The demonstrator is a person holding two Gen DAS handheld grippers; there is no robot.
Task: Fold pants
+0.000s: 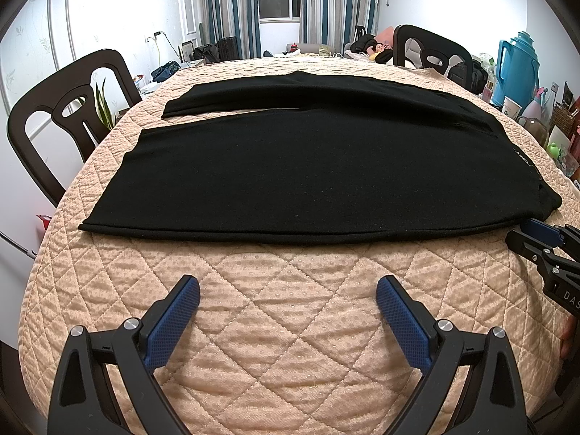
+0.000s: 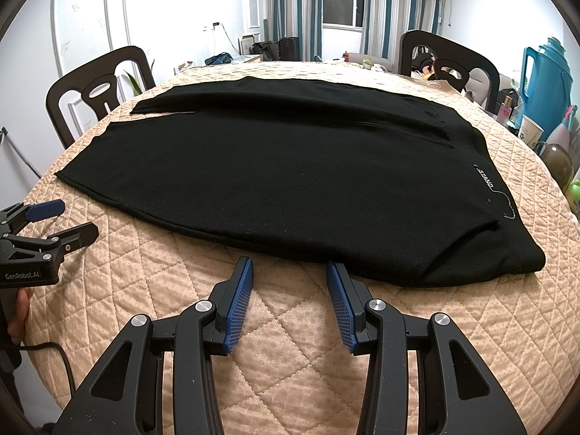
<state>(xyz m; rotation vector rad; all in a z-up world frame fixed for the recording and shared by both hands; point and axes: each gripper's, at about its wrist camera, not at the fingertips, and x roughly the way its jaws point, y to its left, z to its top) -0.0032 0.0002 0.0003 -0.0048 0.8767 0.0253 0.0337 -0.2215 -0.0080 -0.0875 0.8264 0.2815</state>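
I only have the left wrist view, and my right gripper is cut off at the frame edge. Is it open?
Observer: Yes, the right gripper is open, with nothing clamped.
Operator: Where are its tips?
Observer: Right at the near edge of the black pants, which lie flat on the quilted cover.
Operator: Any marking I can't read from here?
Observer: White lettering near the waist end reads STAND.
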